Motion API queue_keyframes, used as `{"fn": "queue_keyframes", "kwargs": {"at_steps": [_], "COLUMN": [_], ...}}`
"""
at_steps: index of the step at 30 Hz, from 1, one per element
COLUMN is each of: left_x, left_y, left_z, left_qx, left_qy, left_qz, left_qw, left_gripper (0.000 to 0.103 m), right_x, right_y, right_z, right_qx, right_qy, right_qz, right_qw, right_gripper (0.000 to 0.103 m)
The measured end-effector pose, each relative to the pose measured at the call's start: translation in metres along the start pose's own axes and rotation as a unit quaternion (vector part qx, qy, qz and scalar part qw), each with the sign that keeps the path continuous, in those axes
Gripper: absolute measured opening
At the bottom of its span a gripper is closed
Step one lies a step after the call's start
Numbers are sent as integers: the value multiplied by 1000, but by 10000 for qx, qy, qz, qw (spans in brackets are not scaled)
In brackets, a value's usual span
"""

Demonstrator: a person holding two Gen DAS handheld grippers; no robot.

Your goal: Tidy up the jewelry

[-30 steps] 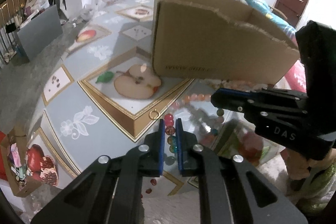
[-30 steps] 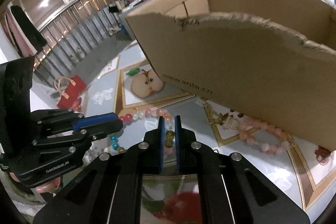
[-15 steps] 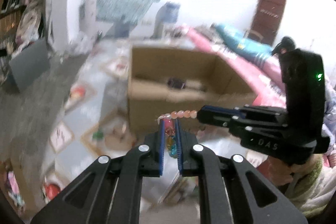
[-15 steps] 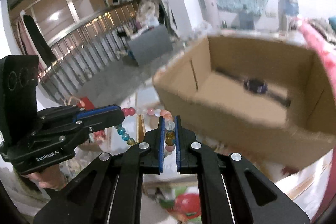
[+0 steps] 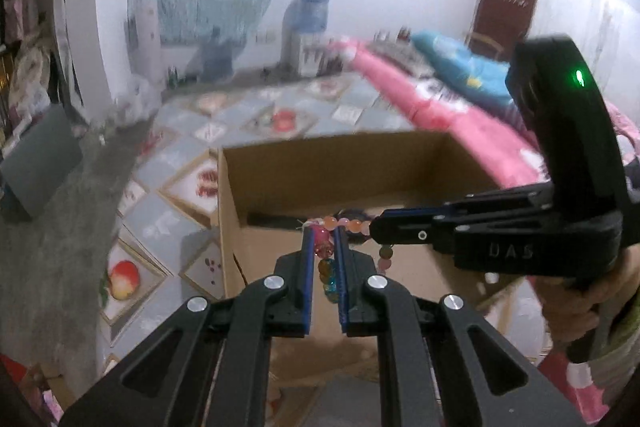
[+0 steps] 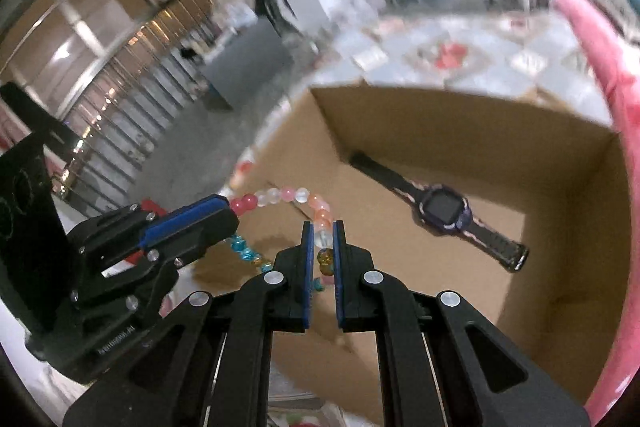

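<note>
We see the left hand-held gripper point(image 5: 324, 247) and right hand-held gripper point(image 6: 320, 239) both pinching one bead bracelet point(image 6: 296, 195) above the cardboard box point(image 6: 560, 267); a wristwatch point(image 6: 444, 211) lies inside.

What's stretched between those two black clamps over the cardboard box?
A beaded necklace hangs between the left gripper and right gripper, both clamped on it; the right wrist view shows it best.
</note>
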State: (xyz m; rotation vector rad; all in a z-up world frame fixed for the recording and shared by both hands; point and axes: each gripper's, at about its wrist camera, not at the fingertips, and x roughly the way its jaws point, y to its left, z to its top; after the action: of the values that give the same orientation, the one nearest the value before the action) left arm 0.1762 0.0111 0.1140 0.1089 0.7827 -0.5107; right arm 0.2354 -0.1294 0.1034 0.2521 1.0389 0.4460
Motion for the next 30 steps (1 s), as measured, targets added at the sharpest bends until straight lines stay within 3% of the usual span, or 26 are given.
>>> {"fn": "queue_keyframes", "kwargs": {"at_steps": [5,9,13,18,22,26,30], "left_x": [34,48,43,10,-22,-59,-71], "left_y": [6,9,14,22,30,40,43], "left_z": [1,-1,-1,-5,-20,-53,-95], "left_qx": [120,181,117,-76,-216,-379,-481], "left_qy": [375,556,380,-60,-271,-420,-268], "left_qz": [262,444,519,545,540,586,602], "left_qw": [9989,9973,9979,9985,9979,9967,9967], "left_gripper": [10,10,11,11,12,22,30], "right_x": [40,60,59,24,-28,-87,-116], "right_y": [-10,-12,-14,-10,-1,12,17], "right_z": [18,25,25,16,-6,-53,-108], "right_qx": [234,305,285,201,-102,-611,-992], "right_qy": [608,858,819,327,-330,-1066,-1409], "right_qz": [-58,-119,-164,-55,16,177,374], "right_qw": [9979,9958,9961,9992,9994,9923,9843], "right_gripper": [7,10,10,11,13,26,28]}}
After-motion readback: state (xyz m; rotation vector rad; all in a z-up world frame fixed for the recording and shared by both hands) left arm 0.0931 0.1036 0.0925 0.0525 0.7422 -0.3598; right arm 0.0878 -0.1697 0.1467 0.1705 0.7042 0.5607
